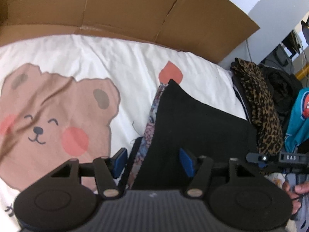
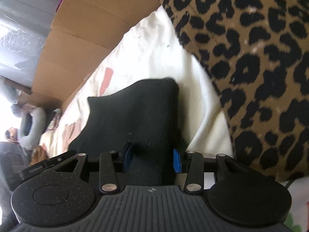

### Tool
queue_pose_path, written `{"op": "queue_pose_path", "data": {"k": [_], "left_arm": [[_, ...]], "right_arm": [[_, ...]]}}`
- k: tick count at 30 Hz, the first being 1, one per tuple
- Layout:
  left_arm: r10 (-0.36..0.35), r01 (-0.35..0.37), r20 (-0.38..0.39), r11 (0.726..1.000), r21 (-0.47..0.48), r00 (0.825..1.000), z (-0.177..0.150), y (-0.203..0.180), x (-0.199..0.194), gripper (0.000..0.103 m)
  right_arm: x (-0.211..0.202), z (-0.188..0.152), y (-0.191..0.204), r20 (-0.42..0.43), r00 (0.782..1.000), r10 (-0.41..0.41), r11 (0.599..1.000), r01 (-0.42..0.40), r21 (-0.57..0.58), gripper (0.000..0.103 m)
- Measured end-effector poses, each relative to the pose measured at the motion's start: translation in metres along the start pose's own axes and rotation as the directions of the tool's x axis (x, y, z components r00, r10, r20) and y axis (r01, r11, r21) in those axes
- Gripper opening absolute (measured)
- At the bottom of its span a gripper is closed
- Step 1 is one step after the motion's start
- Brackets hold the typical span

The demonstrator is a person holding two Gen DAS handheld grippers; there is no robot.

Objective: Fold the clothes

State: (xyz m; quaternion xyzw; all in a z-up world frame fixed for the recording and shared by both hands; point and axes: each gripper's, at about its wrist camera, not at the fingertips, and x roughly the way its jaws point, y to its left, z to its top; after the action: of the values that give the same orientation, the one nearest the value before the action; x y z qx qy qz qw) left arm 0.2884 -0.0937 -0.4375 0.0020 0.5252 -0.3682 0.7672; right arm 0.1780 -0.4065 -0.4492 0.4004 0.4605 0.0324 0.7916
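Note:
A folded black garment (image 1: 193, 119) lies on a white sheet with a bear print (image 1: 58, 116). A blue-and-pink patterned fabric (image 1: 150, 119) runs along its left edge. My left gripper (image 1: 153, 162) is open, its blue pads wide apart on either side of that near edge. In the right wrist view the black garment (image 2: 135, 112) fills the gap between the blue pads, and my right gripper (image 2: 152, 160) is shut on its thick edge. The right gripper's frame (image 1: 270, 158) shows at the garment's right side in the left wrist view.
A leopard-print garment (image 1: 258, 104) (image 2: 251, 58) is draped over a dark clothes pile at the bed's right edge, beside a teal garment (image 1: 299, 116). Flattened cardboard (image 1: 135, 9) (image 2: 87, 29) stands behind the bed. A person's hand (image 1: 295, 189) shows at the lower right.

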Motion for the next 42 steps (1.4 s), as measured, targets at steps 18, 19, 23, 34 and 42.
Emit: {"op": "queue_pose_path", "data": {"k": [18,19,23,34,42], "left_arm": [[-0.112,0.107,-0.042,0.987,-0.118,0.993,-0.001,0.023,0.006,0.032],[-0.112,0.106,-0.046,0.988,-0.115,0.993,0.0,0.023,0.006,0.033],[-0.115,0.107,-0.063,0.987,-0.117,0.991,0.002,0.024,0.007,0.056],[-0.26,0.237,-0.093,0.948,-0.211,0.961,0.003,0.038,0.028,0.085],[-0.178,0.157,-0.159,0.978,-0.135,0.971,0.013,0.011,0.033,0.036]], "right_arm": [[-0.015,-0.007,0.012,-0.039,0.996,0.085,0.996,-0.085,-0.001,0.007],[-0.017,-0.006,0.014,-0.032,0.996,0.089,0.996,-0.089,-0.005,0.007],[-0.01,-0.002,0.008,-0.068,0.993,0.097,0.994,-0.094,0.047,0.011],[0.02,-0.008,-0.011,-0.103,0.986,0.135,0.981,-0.118,0.156,0.036],[0.019,-0.012,-0.006,-0.083,0.993,0.083,0.99,-0.073,0.121,0.011]]}}
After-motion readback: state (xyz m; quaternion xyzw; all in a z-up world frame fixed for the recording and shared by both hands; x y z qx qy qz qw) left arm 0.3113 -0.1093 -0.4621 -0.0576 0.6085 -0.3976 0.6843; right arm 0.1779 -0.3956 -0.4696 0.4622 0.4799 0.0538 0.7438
